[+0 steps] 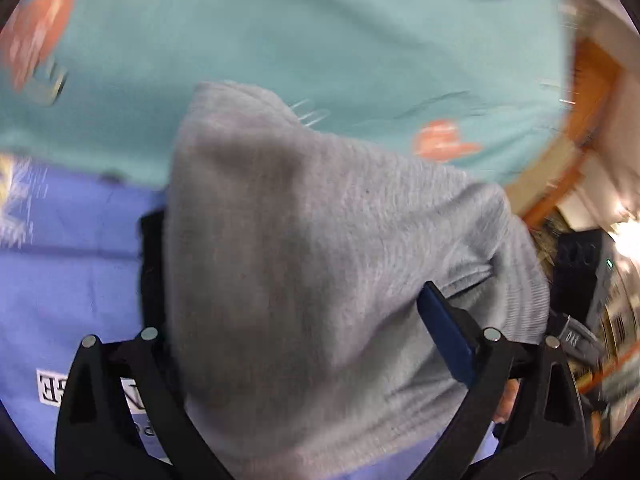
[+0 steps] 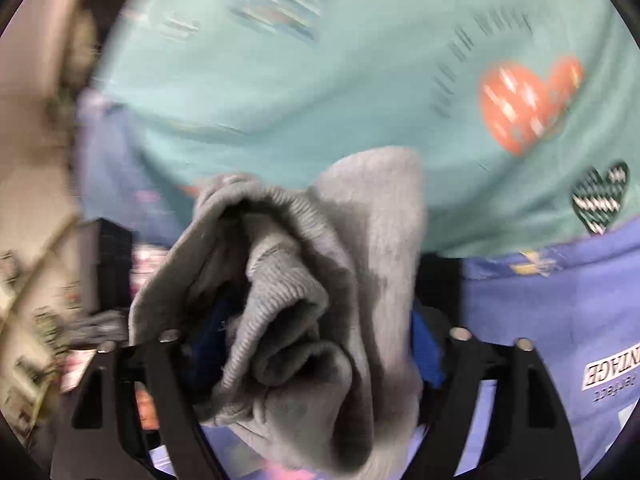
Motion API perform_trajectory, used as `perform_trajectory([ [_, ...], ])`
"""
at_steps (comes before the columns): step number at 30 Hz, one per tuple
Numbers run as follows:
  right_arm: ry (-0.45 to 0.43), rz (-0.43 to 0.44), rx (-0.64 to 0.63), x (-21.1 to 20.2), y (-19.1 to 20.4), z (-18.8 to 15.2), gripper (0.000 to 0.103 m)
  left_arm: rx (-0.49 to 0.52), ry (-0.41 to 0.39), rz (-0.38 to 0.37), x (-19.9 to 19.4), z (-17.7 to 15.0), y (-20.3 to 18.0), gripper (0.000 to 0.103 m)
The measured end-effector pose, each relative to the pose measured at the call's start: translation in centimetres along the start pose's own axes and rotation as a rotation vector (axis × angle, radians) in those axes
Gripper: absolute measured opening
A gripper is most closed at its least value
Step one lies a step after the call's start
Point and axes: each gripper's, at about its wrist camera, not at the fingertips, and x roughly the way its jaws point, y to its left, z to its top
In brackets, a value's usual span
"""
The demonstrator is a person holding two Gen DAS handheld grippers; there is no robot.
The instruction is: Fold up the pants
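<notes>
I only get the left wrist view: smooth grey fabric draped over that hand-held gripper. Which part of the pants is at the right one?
Observer: A ribbed hem of the grey pants, bunched into folds between the fingers of the right hand-held gripper.
Operator: Does the bunch cover both pads there?
Observer: No. A blue pad shows beside the bunch, on the picture's right. I cannot tell whether it presses on the fabric.
</notes>
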Motion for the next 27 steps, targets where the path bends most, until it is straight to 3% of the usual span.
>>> perform_trajectory([
  [2,0.069,-0.107,0.052,3.5,-3.0,-1.1,0.079,-0.054,0.017,0.001,1.2,-0.8,2.3,0.094],
  [3,0.055,-0.082,0.082,3.6,-3.7,-1.5,0.077,-0.049,-0.004,-0.035,0.4,-1.3,2.7,0.094],
  [6,-0.1,0.053,0.119,-1.2,-4.4,-3.0,0.078,-0.037,-0.083,-0.091,-4.1,-2.9,2.7,0.095],
  [9,-0.162,0.089,0.096,-7.9,-2.9,-6.2,0.091,0.026,-0.197,-0.073,-11.7,-7.2,1.0,0.099],
  [11,-0.176,0.017,0.059,-11.9,-0.9,-9.6,0.101,0.101,-0.263,0.032,-15.3,-11.1,-0.6,0.101],
  [14,-0.222,-0.136,-0.075,-16.8,1.8,-17.3,0.102,0.217,-0.332,0.196,-19.4,-20.4,-3.5,0.101],
  [15,-0.23,-0.194,-0.146,-17.9,2.8,-20.8,0.102,0.237,-0.355,0.234,-20.4,-23.8,-3.9,0.101],
  [18,-0.227,-0.252,-0.214,-19.3,3.7,-28.4,0.102,0.28,-0.37,0.306,-21.0,-31.6,-4.6,0.101],
  [21,-0.218,-0.232,-0.164,-19.5,2.6,-33.0,0.102,0.3,-0.363,0.365,-20.4,-36.2,-4.7,0.101],
  [24,-0.23,-0.278,-0.102,-19.7,1.0,-35.3,0.102,0.295,-0.378,0.435,-19.8,-38.9,-4.2,0.101],
  [27,-0.266,-0.354,-0.137,-20.9,1.3,-38.2,0.102,0.265,-0.369,0.464,-19.9,-40.7,-3.9,0.101],
])
